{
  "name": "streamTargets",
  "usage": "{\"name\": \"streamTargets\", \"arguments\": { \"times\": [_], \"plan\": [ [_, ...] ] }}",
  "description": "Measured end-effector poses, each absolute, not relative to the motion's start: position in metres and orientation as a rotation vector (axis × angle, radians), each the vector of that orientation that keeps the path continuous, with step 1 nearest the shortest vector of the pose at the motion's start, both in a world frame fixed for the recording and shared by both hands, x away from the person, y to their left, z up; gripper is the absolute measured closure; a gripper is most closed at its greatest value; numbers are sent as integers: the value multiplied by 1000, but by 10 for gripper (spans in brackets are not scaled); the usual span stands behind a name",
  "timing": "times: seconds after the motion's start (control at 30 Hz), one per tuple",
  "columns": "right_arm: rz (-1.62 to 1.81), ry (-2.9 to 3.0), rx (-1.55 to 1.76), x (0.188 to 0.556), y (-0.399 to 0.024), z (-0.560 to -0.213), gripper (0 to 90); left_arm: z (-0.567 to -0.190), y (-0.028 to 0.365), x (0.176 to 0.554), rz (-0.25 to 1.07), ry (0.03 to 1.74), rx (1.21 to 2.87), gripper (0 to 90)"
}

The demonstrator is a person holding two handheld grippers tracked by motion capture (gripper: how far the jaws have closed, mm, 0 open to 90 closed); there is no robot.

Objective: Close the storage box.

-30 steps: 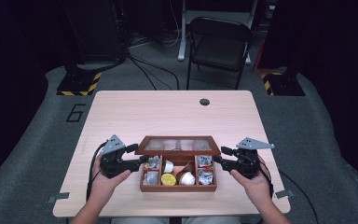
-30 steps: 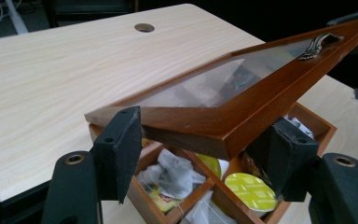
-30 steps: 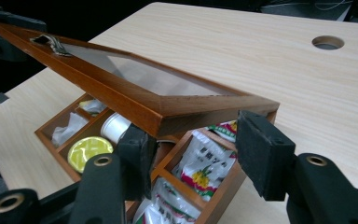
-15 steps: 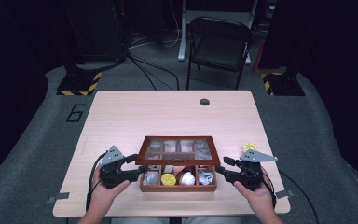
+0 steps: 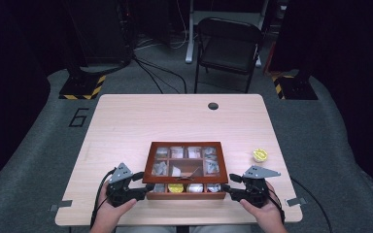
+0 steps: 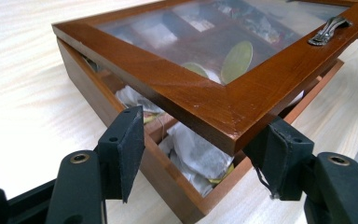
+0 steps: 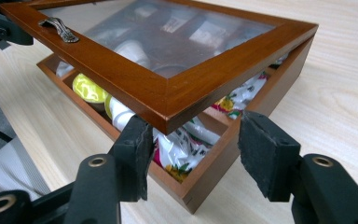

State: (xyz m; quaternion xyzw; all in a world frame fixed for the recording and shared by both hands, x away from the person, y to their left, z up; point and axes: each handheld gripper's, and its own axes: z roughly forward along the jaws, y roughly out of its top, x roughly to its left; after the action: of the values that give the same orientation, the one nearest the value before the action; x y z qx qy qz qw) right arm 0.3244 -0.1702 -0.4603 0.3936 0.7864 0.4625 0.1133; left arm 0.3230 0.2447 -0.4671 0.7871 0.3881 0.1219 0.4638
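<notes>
**Both claws released at the front corners of the lid**

The left gripper [image 5: 143,187] has its jaws apart around the left front corner of the glass lid [image 5: 184,144]. One pad stands clear of the wood, so it clamps nothing.

The right gripper [image 5: 228,189] stands the same way at the other corner, and its jaws have just been opening with the corner between them.

The wooden box [image 5: 184,196] sits at the near edge of the table [image 5: 175,116], between the two hands. Its lid hangs a little above the base, and tea packets [image 6: 191,154] show in the gap.

I judge that a claw stands at each corner to keep the lid level as it goes down.
</notes>
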Motion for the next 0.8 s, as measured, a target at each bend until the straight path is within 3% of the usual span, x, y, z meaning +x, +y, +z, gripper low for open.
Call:
{"name": "streamTargets", "arguments": {
  "times": [0.8],
  "plan": [
    [1297,2358,1163,318,-172,-476,434,-485,241,320,259,990,1988,378]
  ]
}}
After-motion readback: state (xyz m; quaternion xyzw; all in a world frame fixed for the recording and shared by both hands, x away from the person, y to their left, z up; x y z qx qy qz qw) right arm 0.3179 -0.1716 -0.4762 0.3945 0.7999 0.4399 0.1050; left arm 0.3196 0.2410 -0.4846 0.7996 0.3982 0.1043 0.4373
